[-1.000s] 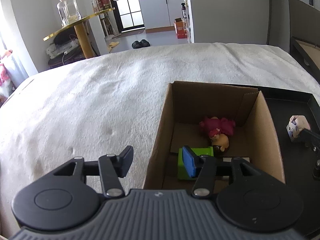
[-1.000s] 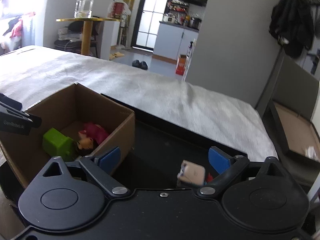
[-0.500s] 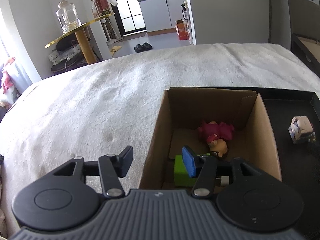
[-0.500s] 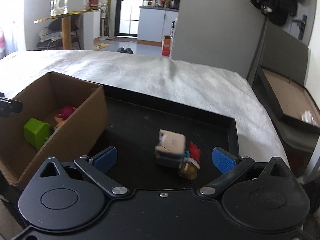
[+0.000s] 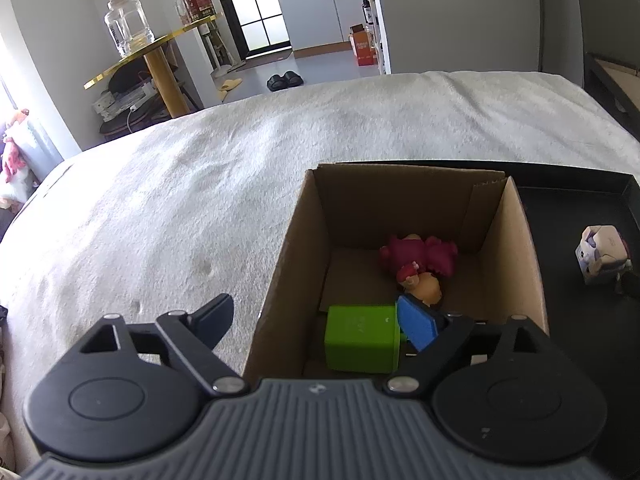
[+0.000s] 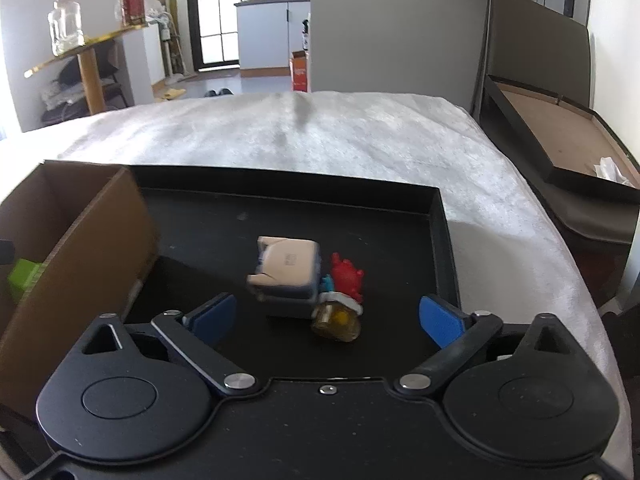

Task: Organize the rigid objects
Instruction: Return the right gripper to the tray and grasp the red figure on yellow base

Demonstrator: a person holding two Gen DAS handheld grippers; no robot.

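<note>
A: How many toys?

B: Two in the cardboard box point(image 5: 500, 248): a green cube point(image 5: 362, 344) and a pink doll point(image 5: 420, 260). Two on the black tray point(image 6: 440, 216): a white cube figure point(image 6: 286, 266) touching a small, blurred red-and-yellow figure point(image 6: 340, 304).

A: Tongs?

B: Left tongs point(image 5: 316, 322) released, having just been opening, straddling the box wall. Right tongs point(image 6: 326, 318) released, having just been closing a little, with nothing between them; the tray floor around is clear.

This is a lived-in home, a small flat with bedroom and kitchen in one open space. A bed under a white fuzzy blanket point(image 5: 248, 184) fills the foreground ahead of the hand-held gripper. Beyond it stand white kitchen cabinets point(image 5: 320, 8) crowded with pots, a black-framed glass door point(image 5: 248, 4), black slippers point(image 5: 285, 80) on the floor, and a round gold side table point(image 5: 160, 46) bearing a clear glass jar point(image 5: 128, 26).
</note>
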